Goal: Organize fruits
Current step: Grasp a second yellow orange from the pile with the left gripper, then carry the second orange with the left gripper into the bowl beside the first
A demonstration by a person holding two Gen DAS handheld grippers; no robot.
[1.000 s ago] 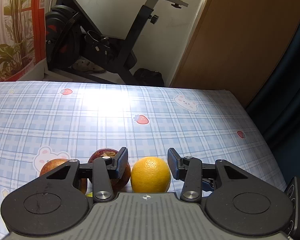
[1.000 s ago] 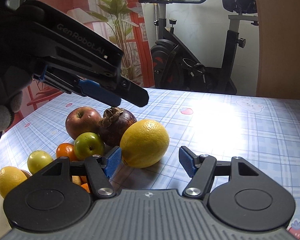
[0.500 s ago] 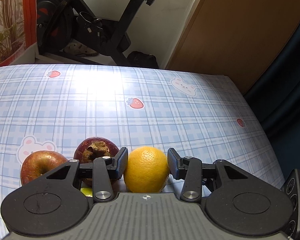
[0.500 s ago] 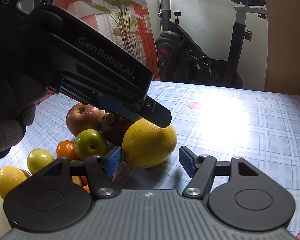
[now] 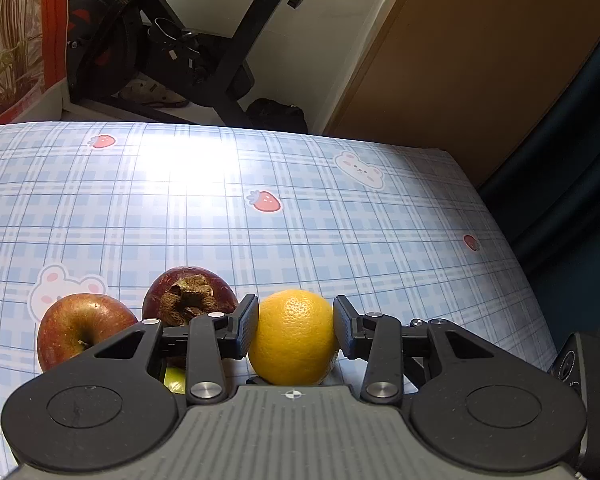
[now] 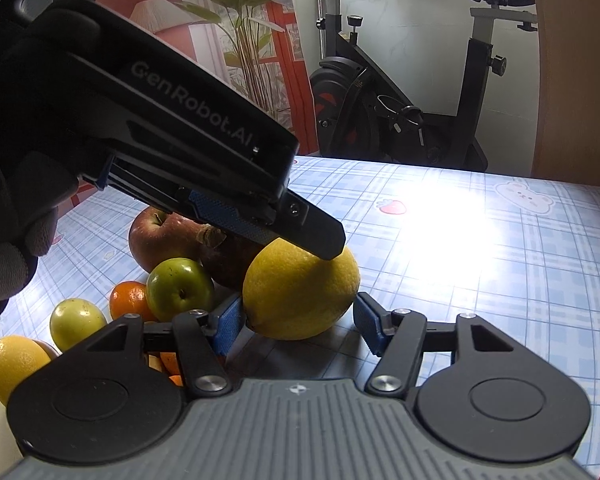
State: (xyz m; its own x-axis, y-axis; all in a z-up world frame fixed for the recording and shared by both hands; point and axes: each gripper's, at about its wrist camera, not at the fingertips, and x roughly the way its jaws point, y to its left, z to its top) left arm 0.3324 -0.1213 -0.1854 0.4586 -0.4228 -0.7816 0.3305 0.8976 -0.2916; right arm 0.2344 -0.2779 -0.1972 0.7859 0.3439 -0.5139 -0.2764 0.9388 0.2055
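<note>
Both grippers are closing on one yellow orange [image 5: 294,336] sitting on the tablecloth [image 5: 340,216]: left gripper [image 5: 295,323] pads touching it, right gripper [image 6: 298,322] pads just beside it. One apple [image 6: 160,236], one mangosteen [image 5: 190,300], two green fruits [image 6: 180,290] are sitting beside it.

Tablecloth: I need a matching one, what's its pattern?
Light blue plaid tablecloth with bear faces and strawberries; clearest in the left wrist view.

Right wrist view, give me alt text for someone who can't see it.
Both grippers are closing around one large yellow citrus fruit on a blue plaid tablecloth: the right gripper from the front, the left gripper from above. Apples and smaller fruits sit left.
</note>
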